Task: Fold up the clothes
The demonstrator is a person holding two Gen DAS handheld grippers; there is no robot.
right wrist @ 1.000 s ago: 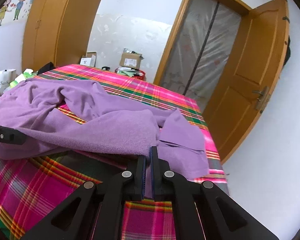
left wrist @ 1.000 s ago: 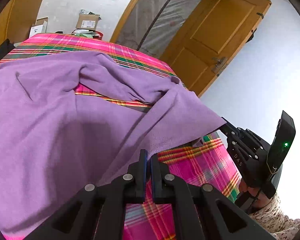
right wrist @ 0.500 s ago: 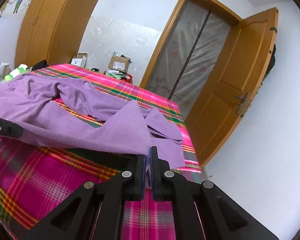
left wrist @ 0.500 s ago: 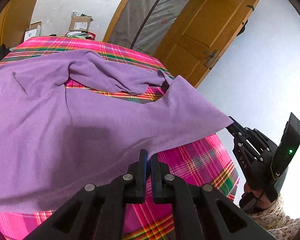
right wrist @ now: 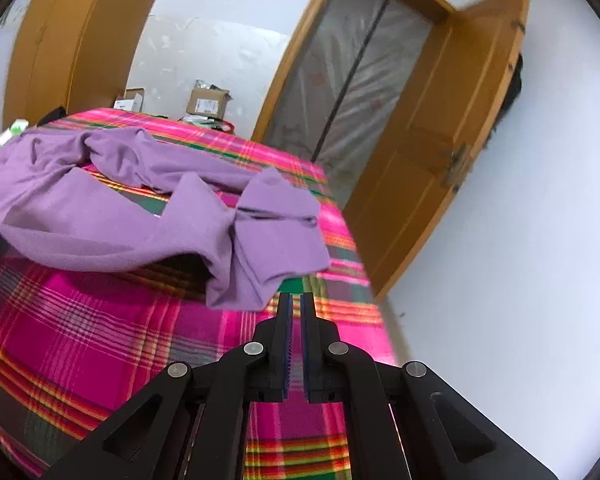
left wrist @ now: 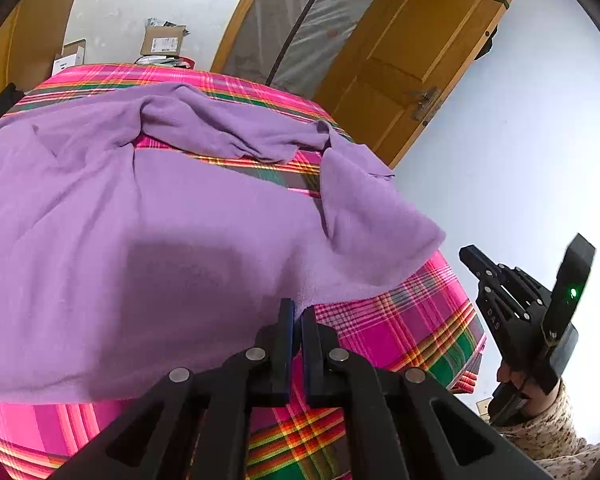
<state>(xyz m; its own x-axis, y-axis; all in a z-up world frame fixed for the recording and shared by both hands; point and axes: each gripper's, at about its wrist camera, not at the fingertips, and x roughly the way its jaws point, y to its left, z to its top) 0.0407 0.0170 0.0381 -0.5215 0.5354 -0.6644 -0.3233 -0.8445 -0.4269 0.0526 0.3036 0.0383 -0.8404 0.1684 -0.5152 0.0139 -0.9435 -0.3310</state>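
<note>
The left gripper pinches the near hem of a purple garment spread over a pink plaid bedspread. The right gripper holds nothing, fingers slightly parted. Beyond, cardboard boxes; contents unclear.

1. The garment is plain lilac purple.
2. The bedspread is a plaid of hot pink crossed by green, orange, yellow and grey stripes.
3. The left gripper and right gripper are black, with blue inner pads.
4. The door is honey-brown wood.
5. The cardboard box is tan.
6. The wall is white.
</note>
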